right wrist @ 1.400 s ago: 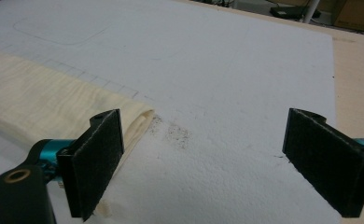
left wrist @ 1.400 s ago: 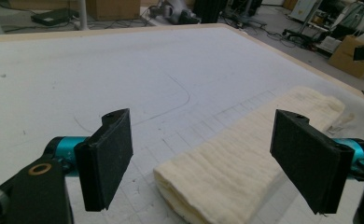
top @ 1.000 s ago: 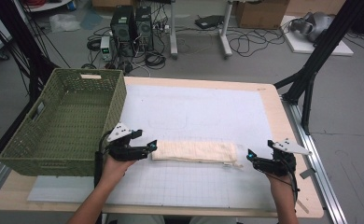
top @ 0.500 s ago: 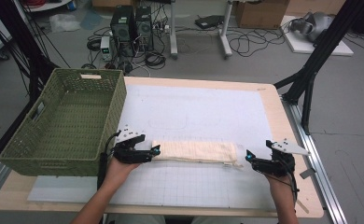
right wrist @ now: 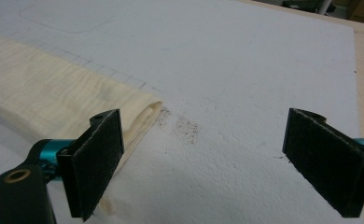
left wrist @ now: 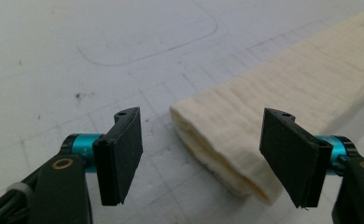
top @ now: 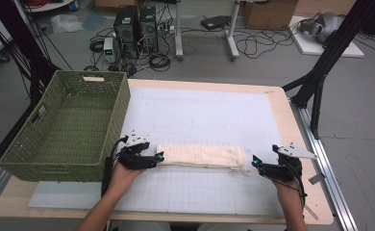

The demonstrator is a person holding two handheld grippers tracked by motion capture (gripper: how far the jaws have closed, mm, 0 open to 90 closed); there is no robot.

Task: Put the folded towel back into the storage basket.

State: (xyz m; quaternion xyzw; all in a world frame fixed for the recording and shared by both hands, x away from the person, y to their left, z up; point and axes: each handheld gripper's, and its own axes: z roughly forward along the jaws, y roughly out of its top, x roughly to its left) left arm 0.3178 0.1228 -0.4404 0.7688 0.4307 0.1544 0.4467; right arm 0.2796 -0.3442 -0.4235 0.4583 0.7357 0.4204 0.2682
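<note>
A cream cloth (top: 201,156) lies folded into a long strip on the white mat (top: 205,120), near the table's front. My left gripper (top: 157,158) is open at the strip's left end. In the left gripper view the cloth's folded end (left wrist: 227,140) lies between the jaws, nearer the right one, untouched. My right gripper (top: 254,162) is open just right of the strip's right end. In the right gripper view that layered cloth end (right wrist: 143,114) sits beside the left jaw, with bare mat between the jaws.
A green woven basket (top: 65,126) stands at the table's left, close to my left hand. The wooden table edge (top: 301,144) runs along the right. Black stand legs (top: 320,72), cables and computer boxes are on the floor behind.
My left gripper has moved right to the strip's left end and now has that end between its open jaws. The right gripper has barely moved.
</note>
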